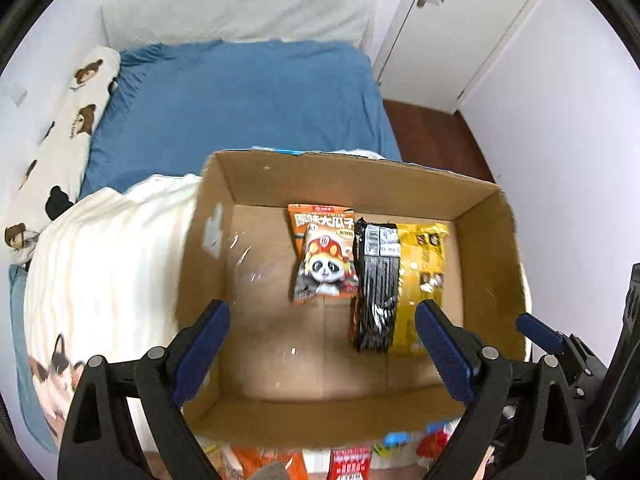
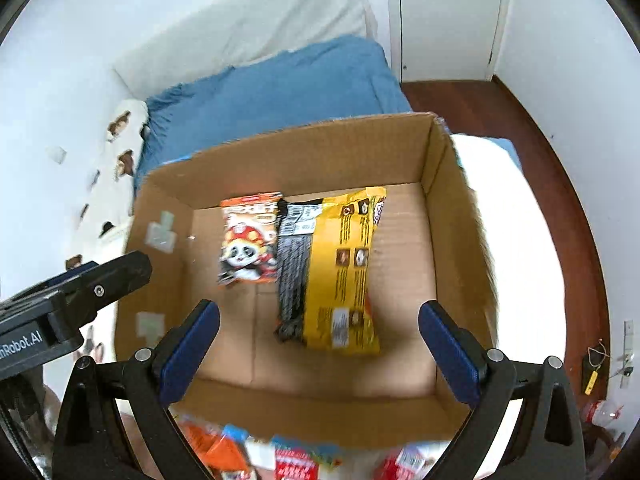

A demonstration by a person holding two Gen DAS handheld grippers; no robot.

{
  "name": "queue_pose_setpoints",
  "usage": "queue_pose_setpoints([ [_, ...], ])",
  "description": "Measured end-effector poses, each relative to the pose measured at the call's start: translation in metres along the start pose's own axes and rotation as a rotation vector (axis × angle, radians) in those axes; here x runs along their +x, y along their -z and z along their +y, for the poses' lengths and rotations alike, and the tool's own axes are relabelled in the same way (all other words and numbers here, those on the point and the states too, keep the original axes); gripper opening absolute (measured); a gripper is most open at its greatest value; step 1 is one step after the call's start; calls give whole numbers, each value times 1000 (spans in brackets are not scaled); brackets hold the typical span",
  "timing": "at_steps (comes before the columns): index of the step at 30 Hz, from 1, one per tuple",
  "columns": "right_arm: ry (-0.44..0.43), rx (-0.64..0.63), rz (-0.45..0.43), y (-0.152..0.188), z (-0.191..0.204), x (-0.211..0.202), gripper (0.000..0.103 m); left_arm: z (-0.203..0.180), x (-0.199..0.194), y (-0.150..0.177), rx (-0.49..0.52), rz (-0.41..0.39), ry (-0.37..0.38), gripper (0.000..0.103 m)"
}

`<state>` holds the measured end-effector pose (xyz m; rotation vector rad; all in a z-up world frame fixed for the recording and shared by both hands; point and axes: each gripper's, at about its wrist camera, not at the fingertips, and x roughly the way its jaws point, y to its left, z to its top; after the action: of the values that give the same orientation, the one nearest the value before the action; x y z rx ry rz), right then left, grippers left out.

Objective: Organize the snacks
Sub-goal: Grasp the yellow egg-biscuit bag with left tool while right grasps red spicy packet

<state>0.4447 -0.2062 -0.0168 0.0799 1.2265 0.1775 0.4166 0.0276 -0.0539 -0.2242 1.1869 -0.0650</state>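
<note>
An open cardboard box (image 1: pixel 280 412) (image 2: pixel 304 408) sits on a bed. Inside lie an orange panda snack packet (image 1: pixel 325 256) (image 2: pixel 249 240), a black packet (image 1: pixel 376 288) (image 2: pixel 294 272) and a yellow packet (image 1: pixel 424 264) (image 2: pixel 344 272) side by side. My left gripper (image 1: pixel 322 344) is open and empty above the box's near part. My right gripper (image 2: pixel 320 344) is open and empty above the box. The left gripper shows at the left edge of the right wrist view (image 2: pixel 80 284). More loose snack packets (image 1: pixel 348 460) (image 2: pixel 296 460) lie in front of the box.
A blue bedsheet (image 1: pixel 240 100) (image 2: pixel 280 88) lies beyond the box, with a white blanket (image 1: pixel 108 264) and a bear-print pillow (image 1: pixel 60 132) at the left. A white door (image 1: pixel 460 28) and wooden floor (image 2: pixel 520 120) are at the right.
</note>
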Motion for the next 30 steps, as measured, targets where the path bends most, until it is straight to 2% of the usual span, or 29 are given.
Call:
queue_pose_setpoints([
  [1, -2, 1, -10, 4, 1, -9, 102, 2, -11, 10, -2, -15, 0, 95],
  [2, -13, 8, -21, 15, 1, -22, 102, 0, -4, 9, -2, -21, -3, 95],
  [6, -58, 26, -27, 53, 7, -47, 102, 9, -23, 49, -16, -33, -6, 95],
  [10, -104, 45, 13, 96, 6, -50, 102, 23, -33, 96, -43, -6, -49, 95],
  [12, -114, 52, 54, 117, 5, -35, 102, 36, -27, 124, -71, 18, -88, 95],
  [15, -132, 86, 141, 151, 1, -4, 102, 67, -4, 167, -135, 97, -119, 95],
  [19, -143, 131, 235, 189, -3, 43, 101, 107, 40, 205, -252, 191, -111, 93],
  [22, -126, 134, 286, 208, 2, 75, 96, 132, 69, 222, -342, 249, -91, 86],
  [25, -85, 109, 308, 223, 11, 103, 89, 149, 98, 234, -413, 307, -58, 84],
  [28, -33, 96, 302, 233, 17, 122, 84, 155, 117, 237, -404, 311, -81, 82],
  [30, 3, 86, 277, 238, 22, 126, 82, 158, 122, 238, -406, 308, -85, 68],
])
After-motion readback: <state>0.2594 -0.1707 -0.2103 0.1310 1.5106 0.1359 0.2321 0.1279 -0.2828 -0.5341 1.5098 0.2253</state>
